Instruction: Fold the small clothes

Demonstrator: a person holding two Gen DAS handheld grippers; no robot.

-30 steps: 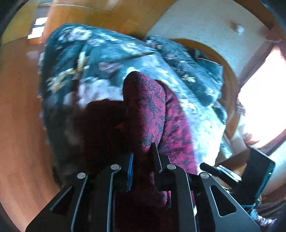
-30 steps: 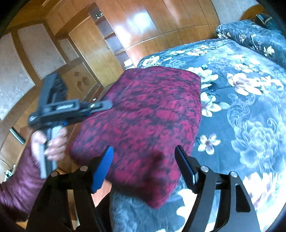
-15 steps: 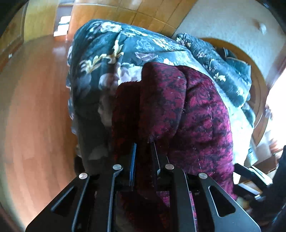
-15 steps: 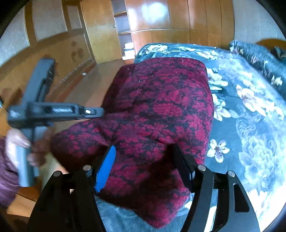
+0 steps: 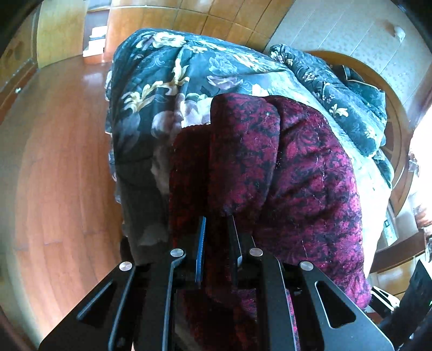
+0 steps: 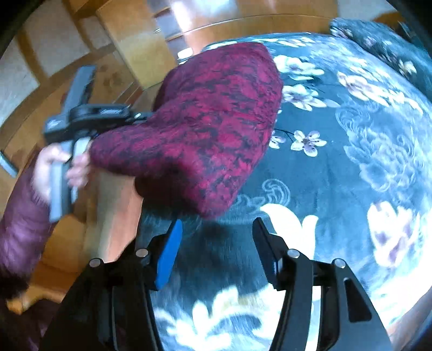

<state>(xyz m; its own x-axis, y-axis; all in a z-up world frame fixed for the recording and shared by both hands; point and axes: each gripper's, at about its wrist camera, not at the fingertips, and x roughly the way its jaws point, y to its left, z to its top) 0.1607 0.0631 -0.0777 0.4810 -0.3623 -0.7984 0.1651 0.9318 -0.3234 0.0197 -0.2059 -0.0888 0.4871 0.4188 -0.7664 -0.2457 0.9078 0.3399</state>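
Left gripper (image 5: 217, 220) is seen nearly closed, its jaws pinched on a fold of the dark red patterned garment (image 5: 270, 172); from the right wrist view the same tool (image 6: 89, 113) is gripped by a hand (image 6: 62, 164) in a purple sleeve (image 6: 21, 224). Left of it, a glossy wooden floor (image 5: 54, 162) is visible, with wood-panelled cabinets (image 5: 172, 13) behind.

The garment is draped over the near edge of the bed, partly doubled on itself, one end raised toward the left gripper and the rest lying on a dark floral bedspread (image 6: 351, 135). A crumpled quilt (image 5: 337, 89) of the same print is bunched at the far side, against a curved wooden headboard (image 5: 388, 108) and a pale textured wall (image 5: 337, 29).

Right gripper (image 6: 216, 224) is held above the bedspread, just short of the garment's near corner. Its jaws are half apart and closing; nothing is caught between them.
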